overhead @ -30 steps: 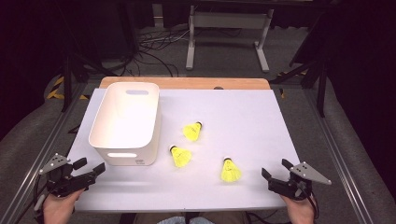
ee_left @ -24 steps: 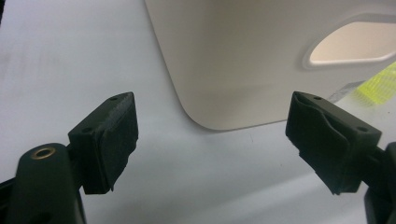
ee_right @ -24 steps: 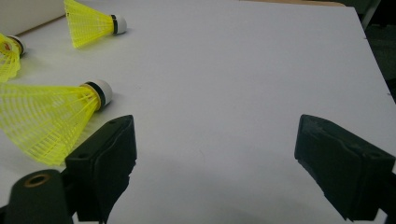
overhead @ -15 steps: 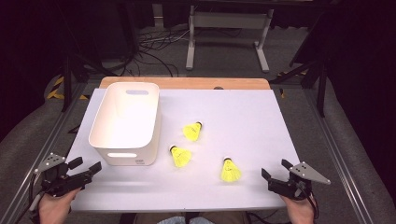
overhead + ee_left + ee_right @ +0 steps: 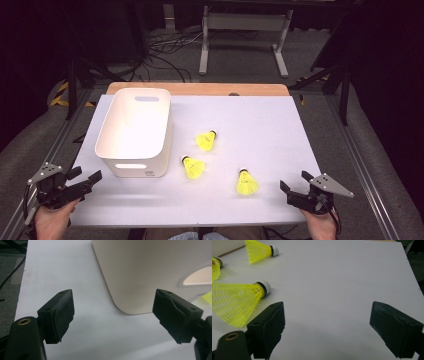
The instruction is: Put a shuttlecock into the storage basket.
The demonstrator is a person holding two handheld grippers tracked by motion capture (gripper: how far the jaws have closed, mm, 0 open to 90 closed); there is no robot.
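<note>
The left claw [image 5: 86, 179] hovers at the near-left corner of the desk [image 5: 260, 125], its jaws spread wide with nothing between them. In the left gripper view the left claw [image 5: 112, 315] faces the near rounded corner of the white plastic bin [image 5: 155, 272]; the jaws touch neither the bin nor the desk surface, and the bin stands a little ahead of them.

The right claw [image 5: 295, 186] sits at the near-right corner of the desk, likewise spread wide and empty. In the right gripper view the right claw [image 5: 327, 325] looks across bare white surface, with the nearest yellow shuttlecock [image 5: 239, 301] lying on its side just beside the left-hand jaw, not touching it, cork end pointing away.

From the high view, three yellow shuttlecocks lie on the desk to the right of the white bin [image 5: 135, 131]: one [image 5: 205, 140] near the middle, one [image 5: 193, 166] just off the bin's near-right corner, and one [image 5: 246, 182] closest to the right claw. All three are apart from one another and outside the bin.
</note>
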